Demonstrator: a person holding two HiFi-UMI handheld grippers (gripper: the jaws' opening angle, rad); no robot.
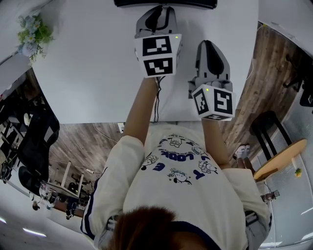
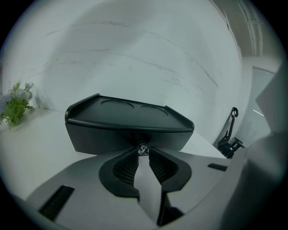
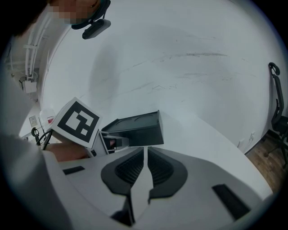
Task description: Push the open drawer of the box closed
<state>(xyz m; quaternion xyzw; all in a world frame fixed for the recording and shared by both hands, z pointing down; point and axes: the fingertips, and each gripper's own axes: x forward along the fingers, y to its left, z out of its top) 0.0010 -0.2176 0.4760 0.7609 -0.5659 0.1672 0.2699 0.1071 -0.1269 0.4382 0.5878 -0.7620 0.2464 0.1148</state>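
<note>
A black box (image 1: 165, 3) with a tray-like top stands at the far edge of the white table (image 1: 88, 73). In the left gripper view its front (image 2: 126, 130) fills the middle, with a small metal drawer knob (image 2: 142, 148) low on it. My left gripper (image 2: 142, 151) is shut on that knob, its jaws pinching it at the tips. How far the drawer stands out I cannot tell. My right gripper (image 1: 209, 46) hovers over the table to the right and nearer, apart from the box (image 3: 137, 128); its jaws (image 3: 145, 152) are shut with nothing between them.
A small bunch of artificial flowers (image 1: 33, 30) stands at the table's far left corner. A black clamp (image 2: 229, 141) sits on the table right of the box. A cable (image 1: 156, 105) runs off the near edge. A round wooden table (image 1: 281, 158) and chairs stand on the floor.
</note>
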